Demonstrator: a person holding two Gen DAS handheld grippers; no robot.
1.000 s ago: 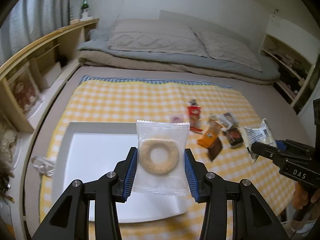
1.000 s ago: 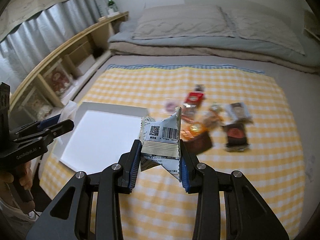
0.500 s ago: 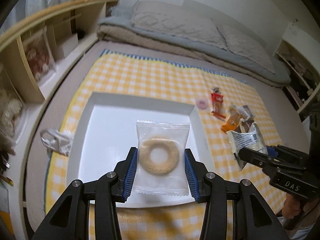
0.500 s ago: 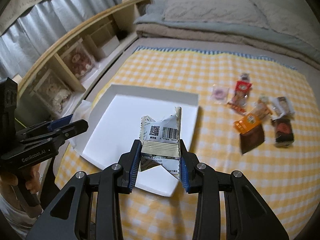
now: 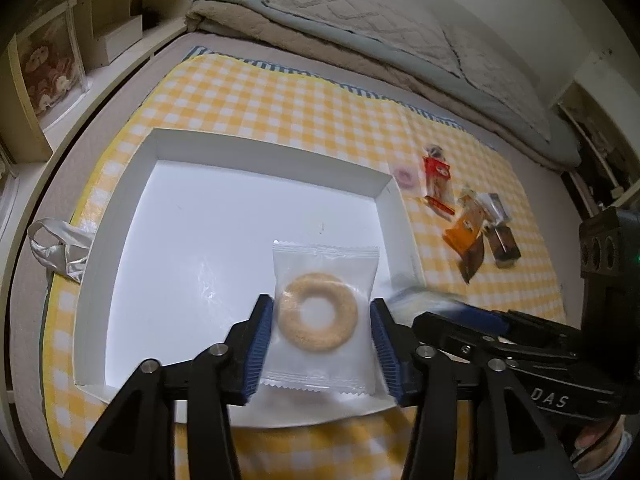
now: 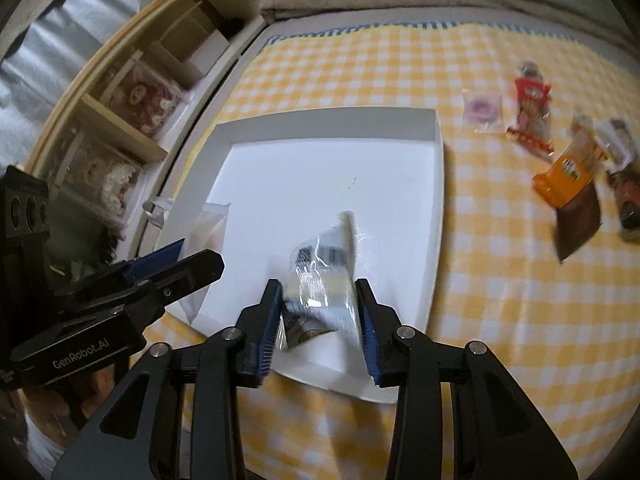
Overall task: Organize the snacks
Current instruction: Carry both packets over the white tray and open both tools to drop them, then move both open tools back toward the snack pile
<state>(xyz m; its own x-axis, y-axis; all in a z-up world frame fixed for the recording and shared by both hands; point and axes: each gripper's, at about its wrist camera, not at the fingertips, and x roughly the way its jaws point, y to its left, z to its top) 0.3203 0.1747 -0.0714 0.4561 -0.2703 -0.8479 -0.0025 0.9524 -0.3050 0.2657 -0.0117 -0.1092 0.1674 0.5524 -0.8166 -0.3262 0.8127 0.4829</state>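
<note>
My left gripper (image 5: 322, 330) is shut on a clear packet with a ring cookie (image 5: 318, 312), held over the front right part of the white tray (image 5: 132, 184). My right gripper (image 6: 320, 312) has its jaws spread a little wider than the silver barcode packet (image 6: 324, 268), which looks blurred between them over the tray (image 6: 438, 184). The right gripper also shows at the right of the left wrist view (image 5: 460, 316). The left gripper shows at the left of the right wrist view (image 6: 176, 264).
Several loose snacks lie on the yellow checked cloth right of the tray: a pink ring packet (image 6: 482, 110), a red packet (image 6: 530, 100), an orange packet (image 6: 568, 172) and brown packets (image 6: 578, 220). A wooden shelf (image 6: 132, 92) runs along the left. Bedding (image 5: 360, 12) lies behind.
Both grippers moved left and down over the tray. The right gripper's jaws have spread and the barcode packet is now blurred, slipping between them.
</note>
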